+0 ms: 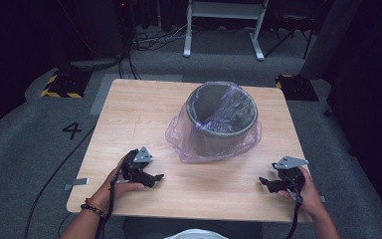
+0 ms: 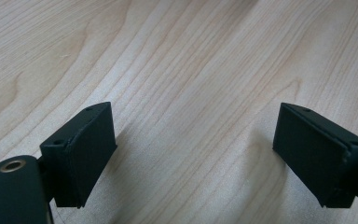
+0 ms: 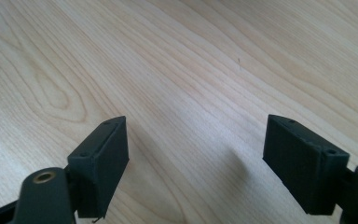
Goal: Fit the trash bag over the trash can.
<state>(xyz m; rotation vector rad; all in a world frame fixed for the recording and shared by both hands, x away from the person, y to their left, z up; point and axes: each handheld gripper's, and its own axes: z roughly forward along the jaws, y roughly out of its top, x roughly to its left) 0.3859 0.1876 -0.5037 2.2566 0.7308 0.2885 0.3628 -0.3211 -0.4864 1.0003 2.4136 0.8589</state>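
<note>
A grey round bin lined with a thin purple plastic bag stands upright on the far half of the wooden table. My left gripper rests low over the near left of the table, open, pointing right toward the middle. In the left gripper view its gripper has bare wood between its wide jaws. My right gripper sits at the near right, pointing left, also open. The right gripper view has its gripper with nothing between its jaws.
The bag's loose skirt spreads onto the table in front and left of the bin. A white metal frame, cables and a yellow-black striped block lie on the grey floor beyond the table. A cable trails off the table's left side.
</note>
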